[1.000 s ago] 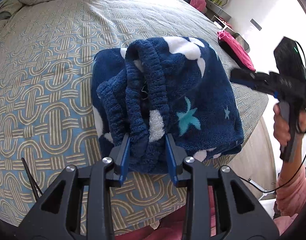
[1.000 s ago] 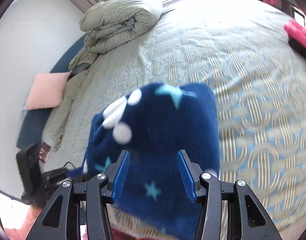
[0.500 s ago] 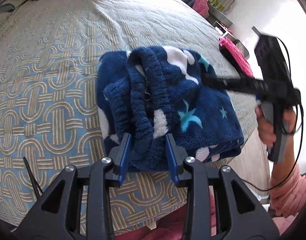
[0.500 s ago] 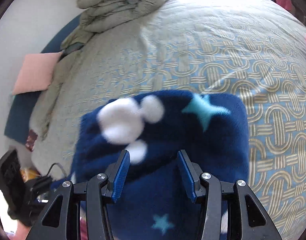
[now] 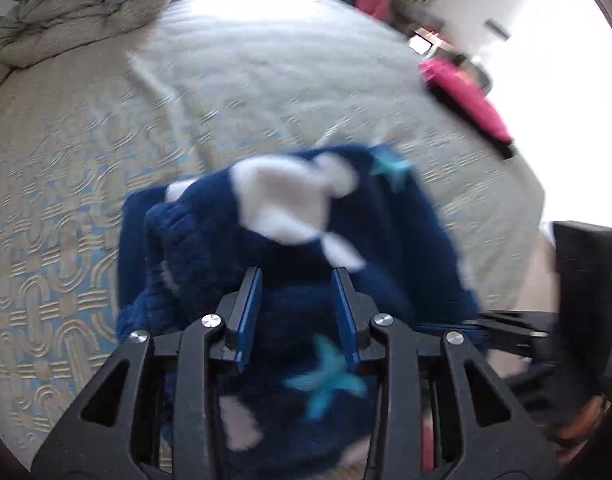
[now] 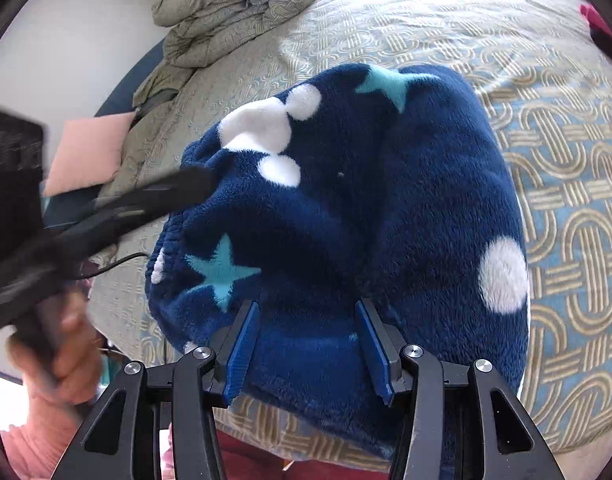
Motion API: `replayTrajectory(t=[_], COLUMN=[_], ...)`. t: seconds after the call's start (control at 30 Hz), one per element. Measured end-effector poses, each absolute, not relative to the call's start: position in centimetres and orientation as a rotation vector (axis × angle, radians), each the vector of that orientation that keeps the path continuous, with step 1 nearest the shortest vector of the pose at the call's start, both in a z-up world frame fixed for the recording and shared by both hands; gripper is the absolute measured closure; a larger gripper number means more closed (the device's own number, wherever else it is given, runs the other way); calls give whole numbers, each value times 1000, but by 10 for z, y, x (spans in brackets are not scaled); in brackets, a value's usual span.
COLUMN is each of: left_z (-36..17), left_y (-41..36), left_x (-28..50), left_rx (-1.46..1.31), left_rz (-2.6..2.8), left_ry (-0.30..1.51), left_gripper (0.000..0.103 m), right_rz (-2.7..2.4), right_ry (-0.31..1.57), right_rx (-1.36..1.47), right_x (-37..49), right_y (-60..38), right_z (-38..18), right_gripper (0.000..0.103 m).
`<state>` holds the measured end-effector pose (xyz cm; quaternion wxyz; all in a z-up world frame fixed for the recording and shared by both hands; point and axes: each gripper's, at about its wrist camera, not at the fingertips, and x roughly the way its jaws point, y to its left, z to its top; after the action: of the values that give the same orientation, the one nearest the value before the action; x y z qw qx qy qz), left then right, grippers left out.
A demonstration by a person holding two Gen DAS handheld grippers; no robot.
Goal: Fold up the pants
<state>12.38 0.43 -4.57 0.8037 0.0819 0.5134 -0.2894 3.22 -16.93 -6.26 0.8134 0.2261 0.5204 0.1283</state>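
My left gripper and right gripper hover over folded blue pants on the bed, jaws part-open, gripping nothing.

No readable text, labels, brands, numbers or signs in either view.

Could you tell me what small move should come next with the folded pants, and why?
Probably lower both grippers a little and press the top flat. The pants already lie folded in a thick bundle on the bed, and the left gripper and right gripper both hang open over them, holding nothing.
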Motion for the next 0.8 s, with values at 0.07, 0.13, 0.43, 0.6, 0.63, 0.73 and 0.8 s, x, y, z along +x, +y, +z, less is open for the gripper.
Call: replayTrajectory(t=[0.07,0.13,0.43,0.6,0.63,0.73,0.8], left_z=[-78,-75,-11,5,10,18,20], left_y=[24,39,62,73,72,71,72], left_x=[140,143,90,61,59,49,44], left_rx=[53,-48,46,97,98,85,93], left_rz=[-601,-607,-496,-466,-463,-448,-431], left_ry=[1195,1201,1032,966,958,933,923], left_gripper=[67,72,34,34,34,32,29], right_rz=[281,292,62,-4,-5,-8,-20], right_ry=[1109,1113,1019,978,976,959,943], right_rx=[490,488,308,252,259,260,244], right_x=[25,20,6,-11,-15,-22,-26], right_y=[-173,-174,-162,-161,-161,-157,-154], right_z=[-65,-65,-26,-11,-9,-2,3], right_gripper=[52,52,53,52,53,53,52])
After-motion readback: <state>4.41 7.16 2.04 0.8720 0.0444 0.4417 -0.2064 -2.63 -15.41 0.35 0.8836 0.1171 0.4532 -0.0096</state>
